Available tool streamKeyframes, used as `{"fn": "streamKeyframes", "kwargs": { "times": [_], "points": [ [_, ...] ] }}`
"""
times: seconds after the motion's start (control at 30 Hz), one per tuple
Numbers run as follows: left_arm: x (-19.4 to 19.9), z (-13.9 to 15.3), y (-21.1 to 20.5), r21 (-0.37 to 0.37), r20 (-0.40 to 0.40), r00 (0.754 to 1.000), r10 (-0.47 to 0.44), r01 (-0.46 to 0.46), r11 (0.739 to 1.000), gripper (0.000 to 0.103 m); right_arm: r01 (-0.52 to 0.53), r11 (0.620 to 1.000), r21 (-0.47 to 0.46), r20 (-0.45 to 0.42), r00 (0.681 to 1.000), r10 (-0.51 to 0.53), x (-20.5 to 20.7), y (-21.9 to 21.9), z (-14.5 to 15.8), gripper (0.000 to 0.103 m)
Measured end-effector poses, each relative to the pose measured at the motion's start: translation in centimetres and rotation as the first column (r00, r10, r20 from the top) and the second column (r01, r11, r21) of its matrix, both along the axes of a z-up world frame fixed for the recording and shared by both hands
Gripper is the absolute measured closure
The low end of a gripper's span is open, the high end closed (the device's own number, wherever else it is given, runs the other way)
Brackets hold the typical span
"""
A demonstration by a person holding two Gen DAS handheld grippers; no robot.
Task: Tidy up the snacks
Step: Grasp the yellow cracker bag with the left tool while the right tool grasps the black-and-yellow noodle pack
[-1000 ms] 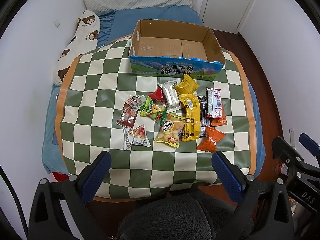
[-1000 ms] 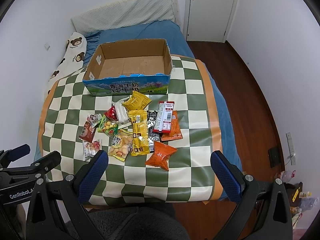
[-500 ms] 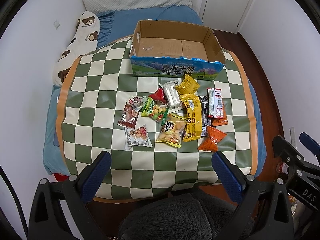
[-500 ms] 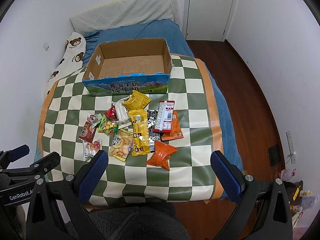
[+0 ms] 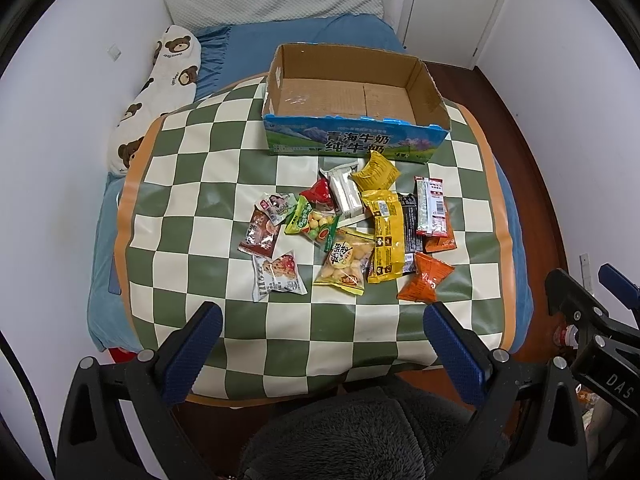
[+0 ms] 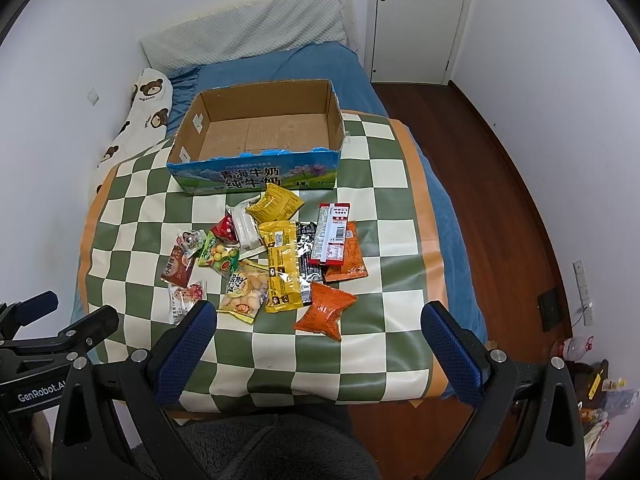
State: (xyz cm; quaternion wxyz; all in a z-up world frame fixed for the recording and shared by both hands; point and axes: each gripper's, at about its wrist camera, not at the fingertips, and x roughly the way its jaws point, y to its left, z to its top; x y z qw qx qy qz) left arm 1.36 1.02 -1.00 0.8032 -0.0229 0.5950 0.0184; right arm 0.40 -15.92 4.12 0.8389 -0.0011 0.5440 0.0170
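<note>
Several snack packets lie in a loose pile (image 5: 352,228) on the green-and-cream checkered table (image 5: 192,184), also seen in the right wrist view (image 6: 272,264). An empty cardboard box (image 5: 352,100) with a blue printed front stands behind the pile, also in the right wrist view (image 6: 260,128). An orange packet (image 5: 424,280) (image 6: 324,312) lies nearest the front right. My left gripper (image 5: 320,332) is open and empty above the table's near edge. My right gripper (image 6: 320,332) is open and empty, likewise high over the near edge.
A bed with a blue sheet (image 5: 320,36) and a bear-print pillow (image 5: 160,96) lies behind the table. A white door (image 6: 416,20) and wooden floor (image 6: 500,200) are to the right. A dark fluffy seat (image 5: 360,432) is below the grippers.
Both grippers have drifted slightly forward toward the table; the snacks and box have not moved.
</note>
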Motion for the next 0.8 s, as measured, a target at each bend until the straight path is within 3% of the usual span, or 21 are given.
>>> {"fn": "streamKeyframes", "kwargs": {
  "times": [0.2,0.37,0.53,0.8],
  "points": [
    [0.6,-0.9,0.7,0.006,0.001,1.0,-0.007,0.007,1.0,0.0,0.016,1.0,0.017,-0.015,1.0,-0.015,0.5,-0.3,-1.3,0.0],
    [2.5,-4.7,1.4,0.052,-0.039,0.999,-0.009,0.011,0.999,0.0,0.042,0.996,0.078,-0.079,0.996,-0.035,2.5,-1.0,-6.2,0.0],
    [6.1,-12.0,0.3,0.105,-0.117,0.992,-0.052,0.065,0.992,0.0,0.082,0.989,0.125,-0.148,0.987,-0.064,5.8,-1.9,-13.3,0.0],
    [12.1,-24.1,-3.6,0.079,-0.255,0.952,-0.169,0.195,0.978,0.004,0.108,0.97,0.219,-0.271,0.962,-0.046,10.6,-2.0,-23.1,0.001]
  ]
}}
